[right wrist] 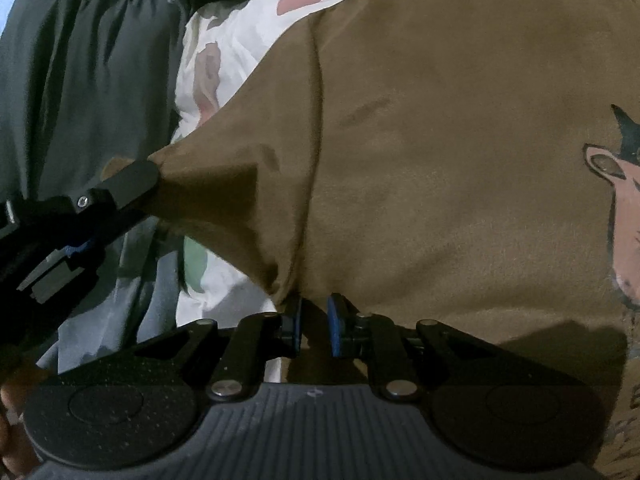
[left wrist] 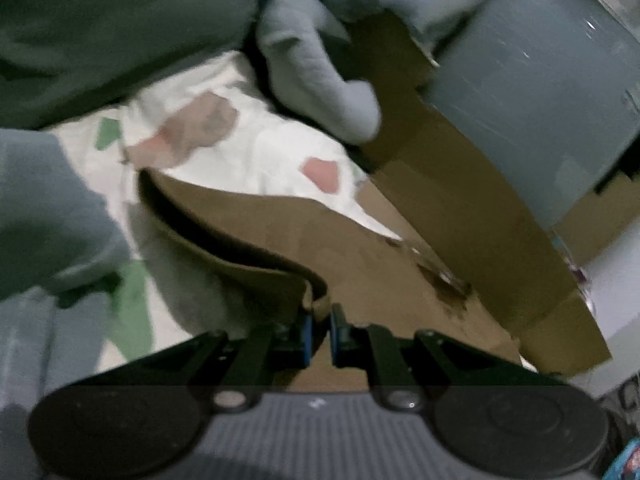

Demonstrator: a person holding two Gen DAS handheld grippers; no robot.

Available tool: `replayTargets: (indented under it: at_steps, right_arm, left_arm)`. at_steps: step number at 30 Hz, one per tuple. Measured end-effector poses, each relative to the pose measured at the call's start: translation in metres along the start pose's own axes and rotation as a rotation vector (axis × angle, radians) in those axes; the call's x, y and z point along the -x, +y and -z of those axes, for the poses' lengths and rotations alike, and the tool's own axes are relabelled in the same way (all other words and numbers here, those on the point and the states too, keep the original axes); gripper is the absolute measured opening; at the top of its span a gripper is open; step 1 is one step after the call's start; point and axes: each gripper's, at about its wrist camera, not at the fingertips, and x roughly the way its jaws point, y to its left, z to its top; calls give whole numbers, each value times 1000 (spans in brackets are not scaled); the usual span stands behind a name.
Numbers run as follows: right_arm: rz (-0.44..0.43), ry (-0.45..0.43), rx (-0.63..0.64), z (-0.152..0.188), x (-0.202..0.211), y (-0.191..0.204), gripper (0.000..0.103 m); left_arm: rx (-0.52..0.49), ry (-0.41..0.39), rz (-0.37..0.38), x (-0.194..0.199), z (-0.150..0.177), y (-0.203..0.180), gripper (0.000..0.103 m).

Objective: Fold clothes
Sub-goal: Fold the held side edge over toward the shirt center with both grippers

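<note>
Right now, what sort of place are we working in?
Probably a bedroom: the brown T-shirt lies on a patterned white bedsheet, with a dark green duvet and grey garments piled around.

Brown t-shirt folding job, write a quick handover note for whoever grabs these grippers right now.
Left gripper: shut on an edge of the brown t-shirt.
Right gripper: shut on another part of the shirt's edge.
The shirt is spread over the white patterned sheet, print side up. Dark and grey clothes lie beyond.
Done: both holds taken.
Left: every fold; none shows yet.
</note>
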Motion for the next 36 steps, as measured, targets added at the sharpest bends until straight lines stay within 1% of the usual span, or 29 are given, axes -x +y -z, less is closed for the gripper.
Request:
replayTargets:
  at_steps: [2, 7, 8, 9, 13, 16, 18, 21, 22, 24, 28, 30, 32, 33, 34, 36]
  right_arm:
    - [-4, -5, 17, 2, -2, 1, 14]
    - [-31, -10, -14, 3, -4, -7, 16]
    - [-33, -13, -20, 3, -4, -9, 14]
    - [-35, -15, -25, 3, -5, -12, 12]
    - [-52, -35, -64, 8, -3, -21, 9]
    - [-48, -43, -50, 11, -3, -18, 8]
    - [-43, -30, -42, 8, -4, -16, 8]
    - [-38, 14, -39, 4, 0, -17, 9]
    - [-36, 34, -35, 2, 1, -17, 10]
    - [-23, 65, 1, 1, 8, -16, 11]
    - [24, 86, 70, -1, 25, -20, 16]
    - [51, 82, 88, -1, 35, -25, 17]
    - [72, 67, 90, 0, 47, -30, 18]
    - [83, 58, 90, 1, 52, -32, 21]
    - [100, 52, 98, 2, 57, -33, 31]
    - [112, 45, 115, 2, 60, -35, 32]
  left_arm:
    - [-20, 26, 19, -5, 4, -6, 9]
    - [-45, 80, 77, -15, 17, -18, 9]
    - [-46, 86, 88, -16, 19, -19, 9]
    - [-43, 93, 100, -17, 22, -21, 9]
    - [-2, 117, 127, -25, 32, -21, 9]
    - [4, 134, 137, -28, 35, -23, 9]
    - [3, 151, 140, -30, 37, -25, 9]
    - [4, 193, 117, -34, 39, -27, 13]
    - [6, 199, 106, -34, 40, -27, 16]
    - [9, 199, 94, -33, 41, -27, 17]
    - [23, 166, 92, -24, 41, -28, 31]
    - [32, 139, 76, -17, 42, -26, 34]
    - [34, 122, 40, -10, 45, -24, 37]
    - [35, 112, 18, -8, 46, -22, 39]
    - [35, 104, -7, -6, 47, -21, 41]
    - [39, 93, -48, -5, 48, -18, 41]
